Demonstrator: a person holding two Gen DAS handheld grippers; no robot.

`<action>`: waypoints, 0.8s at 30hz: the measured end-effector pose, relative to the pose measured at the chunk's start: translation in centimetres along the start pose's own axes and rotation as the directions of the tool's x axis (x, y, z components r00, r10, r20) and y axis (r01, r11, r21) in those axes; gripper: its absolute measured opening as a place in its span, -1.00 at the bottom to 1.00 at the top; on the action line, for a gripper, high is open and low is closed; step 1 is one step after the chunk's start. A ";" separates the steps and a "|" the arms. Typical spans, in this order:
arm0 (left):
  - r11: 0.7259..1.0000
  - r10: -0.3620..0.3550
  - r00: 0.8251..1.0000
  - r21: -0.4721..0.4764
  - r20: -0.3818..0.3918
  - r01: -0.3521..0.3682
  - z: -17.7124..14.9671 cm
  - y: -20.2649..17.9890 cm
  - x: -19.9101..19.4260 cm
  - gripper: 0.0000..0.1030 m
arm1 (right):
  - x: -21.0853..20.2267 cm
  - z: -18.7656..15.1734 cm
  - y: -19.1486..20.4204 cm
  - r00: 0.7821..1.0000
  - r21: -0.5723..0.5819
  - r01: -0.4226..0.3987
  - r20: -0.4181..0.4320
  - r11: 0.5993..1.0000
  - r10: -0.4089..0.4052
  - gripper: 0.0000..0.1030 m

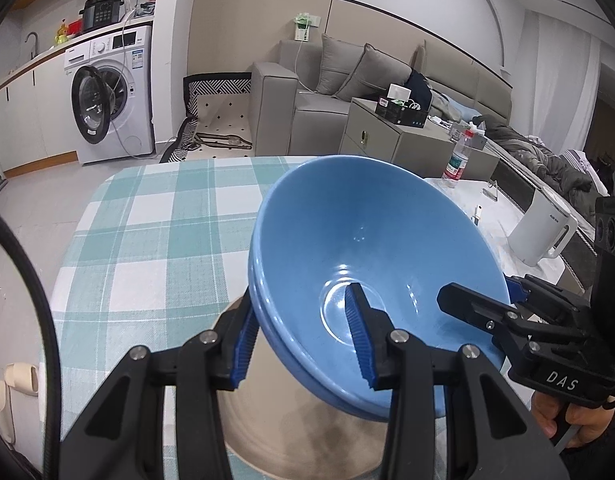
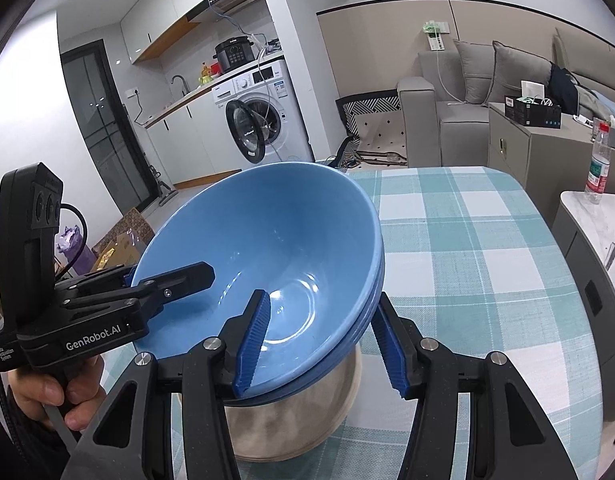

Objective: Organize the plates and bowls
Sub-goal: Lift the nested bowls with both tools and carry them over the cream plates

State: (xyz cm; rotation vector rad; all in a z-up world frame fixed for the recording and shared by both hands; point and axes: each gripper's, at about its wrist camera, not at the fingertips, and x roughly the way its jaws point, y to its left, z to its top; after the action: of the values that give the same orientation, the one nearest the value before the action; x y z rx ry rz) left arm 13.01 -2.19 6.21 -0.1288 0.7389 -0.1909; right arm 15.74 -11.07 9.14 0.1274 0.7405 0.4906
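Blue nested bowls (image 1: 371,248), pinched at nine o'clock by our left gripper (image 1: 303,340) and at three by our right gripper (image 2: 323,340), hang over the beige plates (image 1: 307,436); next, we judge, comes a level lowering onto them.

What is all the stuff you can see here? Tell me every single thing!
bowls: stacked, at least two rims showing, blue, held tilted above the table
dish: one, beige, on the table under the bowls
tablecloth: one, green and white checks, on the table
washing machine: one, white, door open, by the counter
cooker: one, black, on the washing machine
sofa: one, grey, by the wall
bottle: one, clear, red cap, on the side table
kettle: one, white, on the side table
left hand-held gripper: black, blue pads, clamped on the bowls' rim
right hand-held gripper: same, clamped on the opposite rim
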 end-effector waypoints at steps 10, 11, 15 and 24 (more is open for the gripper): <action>0.999 0.012 1.000 -0.034 -0.021 -0.013 -1.1 2.0 0.7 -0.21 | 2.0 -0.7 1.6 0.999 -0.016 -0.005 -0.035 1.000 0.004 0.04; 0.999 0.013 1.000 -0.038 -0.023 -0.014 -1.2 2.1 0.8 -0.21 | 2.2 -0.7 1.7 0.999 -0.017 -0.006 -0.040 1.000 0.005 0.04; 0.999 0.016 0.999 -0.046 -0.032 -0.018 -1.6 2.6 0.9 -0.21 | 3.2 -0.9 2.0 0.998 -0.021 -0.011 -0.062 1.000 0.009 0.04; 0.998 0.025 0.999 -0.062 -0.048 -0.028 -2.1 3.3 1.4 -0.21 | 4.1 -1.3 2.4 0.996 -0.034 -0.007 -0.084 0.999 0.005 0.04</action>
State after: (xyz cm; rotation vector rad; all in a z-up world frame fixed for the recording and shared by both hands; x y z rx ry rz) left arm 13.00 0.64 3.17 -0.1745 0.7940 -0.1458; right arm 16.46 -7.09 6.34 0.0772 0.8135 0.5167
